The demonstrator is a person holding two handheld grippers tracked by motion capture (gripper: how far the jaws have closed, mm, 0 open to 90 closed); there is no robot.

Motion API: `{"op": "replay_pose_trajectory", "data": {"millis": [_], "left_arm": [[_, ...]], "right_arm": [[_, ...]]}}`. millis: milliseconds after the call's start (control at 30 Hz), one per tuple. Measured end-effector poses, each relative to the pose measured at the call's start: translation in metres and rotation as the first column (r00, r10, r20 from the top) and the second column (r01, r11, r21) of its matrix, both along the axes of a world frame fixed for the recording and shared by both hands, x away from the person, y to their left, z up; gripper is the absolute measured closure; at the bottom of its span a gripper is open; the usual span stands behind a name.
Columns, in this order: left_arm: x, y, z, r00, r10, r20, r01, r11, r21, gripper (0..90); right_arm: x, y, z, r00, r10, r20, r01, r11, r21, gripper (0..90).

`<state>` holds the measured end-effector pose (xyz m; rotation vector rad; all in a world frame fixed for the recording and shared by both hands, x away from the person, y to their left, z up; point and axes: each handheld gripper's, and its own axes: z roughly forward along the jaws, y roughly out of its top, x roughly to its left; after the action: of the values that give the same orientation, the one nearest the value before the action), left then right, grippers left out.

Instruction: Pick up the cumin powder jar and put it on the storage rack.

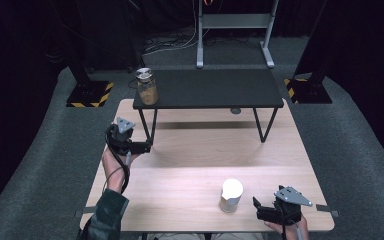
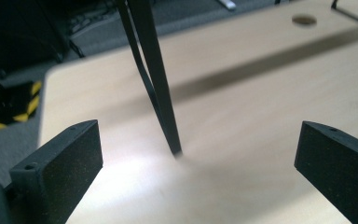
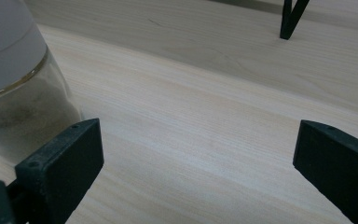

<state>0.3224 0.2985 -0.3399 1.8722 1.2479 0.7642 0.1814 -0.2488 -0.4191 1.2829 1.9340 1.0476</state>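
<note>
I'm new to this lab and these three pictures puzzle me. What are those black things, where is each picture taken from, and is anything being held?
A person holds a hand tool with two black jaws in each hand: the left gripper and the right gripper. One camera looks down from above; the other two ride on the grippers. On the light wooden table stand a white-lidded glass jar and a small black metal-legged shelf carrying a metal-lidded glass jar of brown contents. Both grippers are open and hold nothing.

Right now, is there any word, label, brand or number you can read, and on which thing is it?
None can be read.
Jar with white lid: no label visible.
Jar with metal lid: too small to tell.
Floor bases: yellow-black stripes, without words.
</note>
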Motion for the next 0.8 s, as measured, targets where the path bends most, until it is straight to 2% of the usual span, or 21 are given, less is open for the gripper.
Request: {"op": "replay_pose_trajectory", "data": {"millis": [167,300,467,567,700,800], "left_arm": [[-0.011,-0.006,-0.033,0.9973,-0.001,-0.074,0.002,0.9998,0.019,0.0],[-0.018,-0.008,-0.057,0.9930,0.008,-0.118,-0.007,1.0000,0.006,0.0],[-0.027,-0.011,-0.076,0.9910,0.019,-0.133,-0.017,0.9998,0.012,0.0],[-0.028,-0.009,-0.083,0.9905,0.019,-0.136,-0.019,0.9998,-0.005,0.0],[-0.025,-0.008,-0.091,0.9884,0.004,-0.152,-0.004,1.0000,0.000,0.1],[-0.023,-0.006,-0.098,0.9871,0.008,-0.160,-0.011,0.9998,-0.015,0.1]], "right_arm": [[0.001,0.002,-0.001,1.0000,-0.002,-0.006,0.002,1.000,-0.003,0.4],[0.001,0.000,-0.001,1.0000,-0.003,-0.006,0.004,1.000,0.008,0.5],[0.001,-0.002,-0.001,1.0000,-0.005,-0.008,0.005,1.000,0.014,0.5],[0.001,-0.003,-0.001,0.9999,-0.008,-0.009,0.008,1.000,0.014,0.5],[0.001,-0.003,0.000,0.9999,-0.012,-0.009,0.012,1.000,0.012,0.5],[0.000,-0.003,0.000,0.9999,-0.012,-0.008,0.012,1.000,0.014,0.5]]}}
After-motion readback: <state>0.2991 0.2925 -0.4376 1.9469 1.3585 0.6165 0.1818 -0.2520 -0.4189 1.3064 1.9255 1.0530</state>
